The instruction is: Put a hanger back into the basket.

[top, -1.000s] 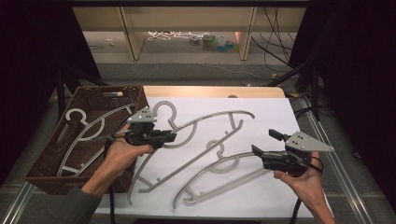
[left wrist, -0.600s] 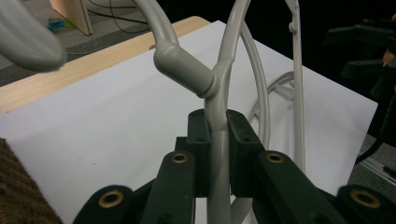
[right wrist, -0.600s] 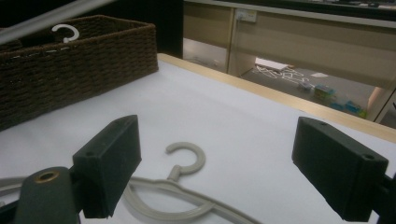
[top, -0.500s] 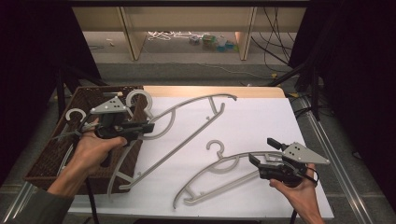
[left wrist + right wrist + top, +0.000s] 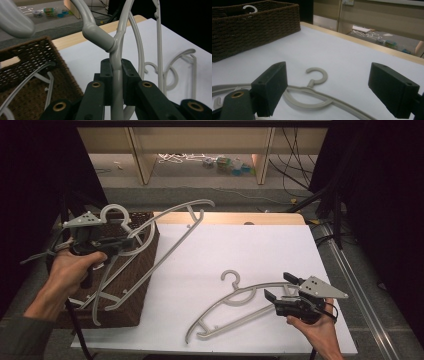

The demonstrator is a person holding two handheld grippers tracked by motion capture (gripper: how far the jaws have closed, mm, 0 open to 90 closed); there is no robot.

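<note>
My left gripper (image 5: 129, 242) is shut on a grey plastic hanger (image 5: 176, 236) and holds it tilted in the air over the brown wicker basket (image 5: 141, 281). In the left gripper view the jaws (image 5: 116, 68) clamp the hanger's neck (image 5: 117, 82) just below its hook. A second grey hanger (image 5: 235, 301) lies flat on the white table cover (image 5: 240, 245). My right gripper (image 5: 277, 287) rests open at that hanger's right end. In the right gripper view the jaws (image 5: 332, 91) stand wide apart, and the lying hanger's hook (image 5: 319, 75) is just ahead of them.
The basket (image 5: 254, 27) stands at the table's left edge and holds other grey hangers (image 5: 47, 82). A wooden table edge (image 5: 225, 217) runs along the back, with a shelf and floor clutter beyond. A metal rail (image 5: 350, 275) borders the right side.
The left hand has carried its hanger leftward and upward, from the middle of the table to above the basket. The right gripper has sunk slightly beside the lying hanger, still open.
</note>
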